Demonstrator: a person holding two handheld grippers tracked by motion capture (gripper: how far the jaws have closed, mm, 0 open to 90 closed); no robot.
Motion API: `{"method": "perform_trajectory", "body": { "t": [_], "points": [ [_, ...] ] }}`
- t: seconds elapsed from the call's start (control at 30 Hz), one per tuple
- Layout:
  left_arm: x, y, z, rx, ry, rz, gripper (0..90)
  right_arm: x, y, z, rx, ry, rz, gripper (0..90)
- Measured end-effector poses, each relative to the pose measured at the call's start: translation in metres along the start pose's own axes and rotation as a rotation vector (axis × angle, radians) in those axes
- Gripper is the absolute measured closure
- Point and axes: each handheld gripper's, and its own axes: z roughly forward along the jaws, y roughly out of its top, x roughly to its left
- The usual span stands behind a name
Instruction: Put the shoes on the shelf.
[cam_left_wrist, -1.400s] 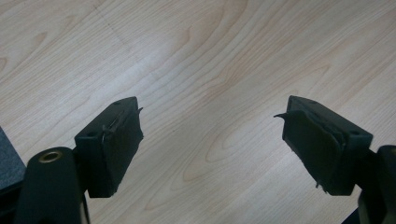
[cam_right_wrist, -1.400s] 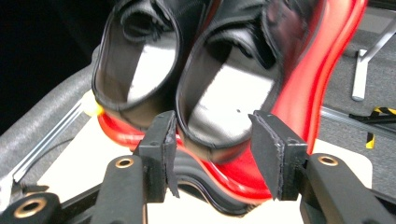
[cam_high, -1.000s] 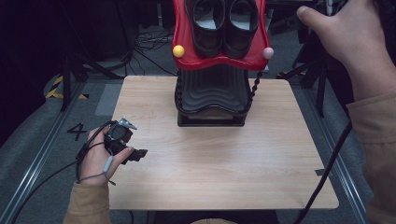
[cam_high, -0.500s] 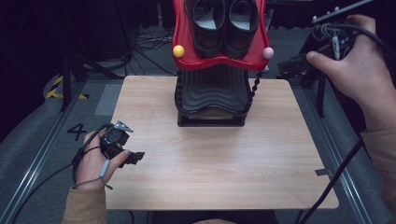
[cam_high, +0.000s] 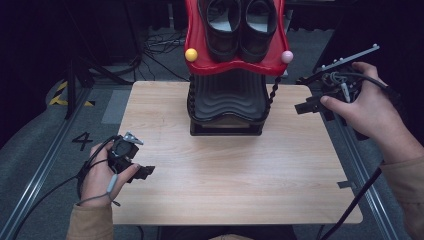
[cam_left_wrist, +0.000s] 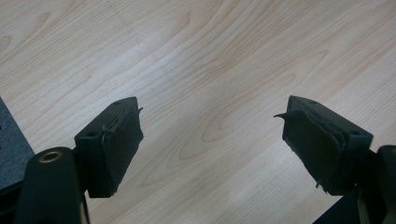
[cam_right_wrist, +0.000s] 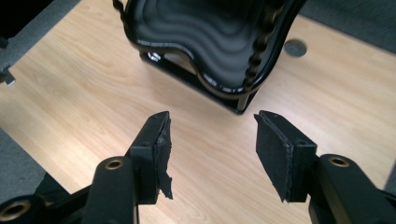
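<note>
Currently both grippers hold nothing: the left gripper (cam_left_wrist: 212, 140) has its jaws spread wide over bare wooden table (cam_left_wrist: 210, 60), and the right gripper (cam_right_wrist: 212, 149) has its jaws parted, with the black shoe rack (cam_right_wrist: 205, 42) just beyond its fingertips.

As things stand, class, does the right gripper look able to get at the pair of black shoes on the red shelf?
Probably yes. The right gripper is open and empty, beside the rack at the table's far right edge. The black shoes sit uncovered on the red shelf, with nothing between; it would need lifting.
</note>
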Motion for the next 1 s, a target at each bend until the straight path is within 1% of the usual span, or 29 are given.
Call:
{"method": "perform_trajectory", "body": {
  "t": [0.07,0.17,0.2,0.33,0.4,0.47,0.5,0.57,0.6,0.63,0.67,0.77,0.8,0.83,0.87,0.93,1.0],
  "points": [
    [0.000,0.000,0.000,0.002,0.000,0.001,20.5,-0.001,-0.008,0.008,0.014,0.007,-0.001,45.9],
    [0.000,0.000,0.000,0.003,0.000,0.000,20.4,-0.002,-0.014,0.015,0.031,0.008,0.000,45.7],
    [0.000,0.000,0.000,0.003,0.001,0.000,20.5,-0.003,-0.022,0.024,0.049,0.010,-0.003,45.0],
    [0.000,0.000,0.001,0.008,0.002,0.011,20.5,-0.005,-0.038,0.040,0.101,0.008,-0.004,44.5],
    [0.000,0.000,0.000,0.008,0.002,0.010,20.5,-0.007,-0.044,0.046,0.113,0.006,-0.008,44.4],
    [0.000,0.000,0.001,0.011,0.001,0.004,20.5,-0.009,-0.052,0.053,0.133,0.015,0.002,44.2],
    [0.000,0.000,0.001,0.013,0.003,0.010,20.5,-0.009,-0.056,0.056,0.141,0.017,0.006,44.2],
    [-0.002,0.001,0.003,0.020,0.001,0.015,20.4,-0.011,-0.062,0.062,0.151,0.019,0.015,43.8],
    [-0.002,0.001,0.003,0.020,0.001,0.015,20.4,-0.011,-0.062,0.062,0.151,0.019,0.015,43.8],
    [-0.003,0.001,0.004,0.025,-0.003,0.013,20.4,-0.012,-0.068,0.069,0.168,0.013,0.011,41.9],
    [-0.003,0.002,0.004,0.028,-0.006,0.014,20.4,-0.012,-0.070,0.071,0.169,0.012,0.013,41.7],
    [-0.004,0.002,0.005,0.034,-0.008,0.018,20.5,-0.013,-0.078,0.081,0.195,0.025,0.019,41.8],
    [-0.004,0.002,0.005,0.034,-0.008,0.018,20.5,-0.013,-0.078,0.081,0.195,0.025,0.019,41.8],
    [-0.004,0.002,0.005,0.035,-0.010,0.021,20.5,-0.013,-0.081,0.085,0.203,0.029,0.020,41.8],
    [-0.004,0.002,0.005,0.036,-0.008,0.026,20.5,-0.014,-0.087,0.092,0.217,0.035,0.022,41.1],
    [-0.004,0.002,0.006,0.037,-0.010,0.025,20.5,-0.014,-0.092,0.097,0.223,0.034,0.016,40.7],
    [-0.004,0.001,0.007,0.040,-0.012,0.024,20.5,-0.015,-0.099,0.104,0.240,0.034,0.020,40.6]
  ]
}}
